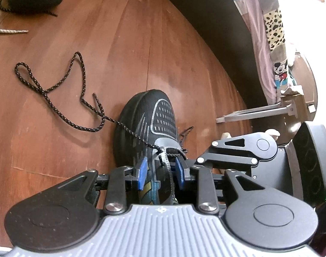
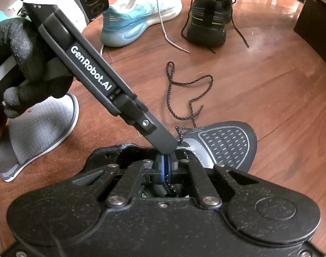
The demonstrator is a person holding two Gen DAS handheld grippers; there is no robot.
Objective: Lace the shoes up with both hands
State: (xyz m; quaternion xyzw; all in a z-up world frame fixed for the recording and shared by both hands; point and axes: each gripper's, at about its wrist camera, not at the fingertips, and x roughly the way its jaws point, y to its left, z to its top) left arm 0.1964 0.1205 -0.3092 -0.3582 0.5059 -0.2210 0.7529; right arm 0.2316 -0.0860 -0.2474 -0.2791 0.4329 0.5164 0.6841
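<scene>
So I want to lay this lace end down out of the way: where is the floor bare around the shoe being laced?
Bare floor lies right of the black lace, between the laced shoe and the second black shoe. Crowded: the left, with the grey slipper, gloved hand and teal sneaker.

shoe point(image 1: 163, 115): black, silver trim, dotted toe
lace point(image 1: 55, 90): black, pale flecks
pads point(image 1: 142, 171): blue
floor point(image 1: 120, 53): reddish-brown wood
sneaker point(image 2: 141, 15): white and teal
glove point(image 2: 17, 49): black

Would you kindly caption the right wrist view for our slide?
Right claw shut on the black lace above the black shoe, left claw's finger alongside.
</scene>
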